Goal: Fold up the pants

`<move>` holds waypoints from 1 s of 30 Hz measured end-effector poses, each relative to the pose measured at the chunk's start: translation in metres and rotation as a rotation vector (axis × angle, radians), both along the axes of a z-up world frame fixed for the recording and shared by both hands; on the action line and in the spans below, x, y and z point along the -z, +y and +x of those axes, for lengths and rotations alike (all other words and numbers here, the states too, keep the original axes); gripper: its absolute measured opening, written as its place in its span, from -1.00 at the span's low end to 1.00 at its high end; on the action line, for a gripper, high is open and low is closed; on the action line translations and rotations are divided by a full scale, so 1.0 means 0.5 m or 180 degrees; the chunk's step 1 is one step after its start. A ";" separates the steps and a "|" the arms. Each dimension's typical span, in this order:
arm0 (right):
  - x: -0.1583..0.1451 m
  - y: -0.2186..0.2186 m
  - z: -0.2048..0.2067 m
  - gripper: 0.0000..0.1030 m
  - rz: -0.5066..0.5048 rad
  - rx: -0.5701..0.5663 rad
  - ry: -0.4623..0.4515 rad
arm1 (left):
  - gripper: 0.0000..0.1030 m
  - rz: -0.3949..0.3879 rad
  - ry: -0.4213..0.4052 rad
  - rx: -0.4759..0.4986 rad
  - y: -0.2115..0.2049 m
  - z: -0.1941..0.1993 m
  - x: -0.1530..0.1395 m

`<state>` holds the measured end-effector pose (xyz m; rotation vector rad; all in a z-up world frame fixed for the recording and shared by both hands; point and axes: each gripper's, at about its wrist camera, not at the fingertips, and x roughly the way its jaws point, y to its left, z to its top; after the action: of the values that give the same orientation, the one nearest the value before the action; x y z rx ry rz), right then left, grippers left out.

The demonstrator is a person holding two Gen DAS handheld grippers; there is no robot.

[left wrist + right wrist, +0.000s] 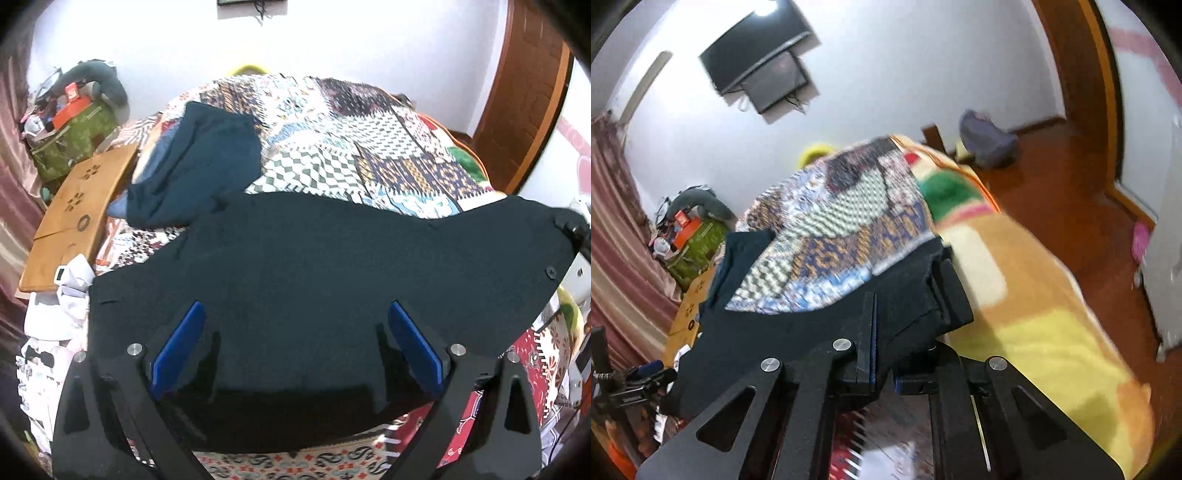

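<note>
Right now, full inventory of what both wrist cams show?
black pants: 1, black, spread across the near end of the bed, one corner lifted
folded dark garment: 1, dark teal, on the quilt, far left
patchwork quilt: 1, multicolour, covering the bed
blanket: 1, orange and yellow, over the bed's right side
wooden board: 1, light brown, left of the bed
green bag: 1, green, far left corner, clutter on top
wall screens: 2, black, on the white wall
door: 1, brown, right
left hand-held gripper: 1, black with blue pads, open above the pants
right hand-held gripper: 1, black, shut on the pants' corner
</note>
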<state>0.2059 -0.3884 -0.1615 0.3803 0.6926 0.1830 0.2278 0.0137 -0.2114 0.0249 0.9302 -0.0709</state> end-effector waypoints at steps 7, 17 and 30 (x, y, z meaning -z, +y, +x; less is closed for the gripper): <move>-0.115 0.114 0.045 -0.90 -0.0182 -0.0389 -0.0440 | 0.95 0.0006 -0.0183 -0.0221 0.070 -0.029 -0.030; -0.161 0.375 0.121 -0.90 -0.0277 -0.1268 -0.0564 | 0.95 0.0002 -0.0298 -0.0519 0.162 -0.078 -0.051; 0.054 0.657 0.066 -0.88 -0.0657 -0.2466 0.0280 | 0.95 -0.0075 -0.0247 -0.0837 0.241 -0.139 -0.038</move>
<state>0.2387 -0.0600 -0.1883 -0.0967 0.9123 0.8242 0.1583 0.1345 -0.1925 -0.1157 0.8482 0.1618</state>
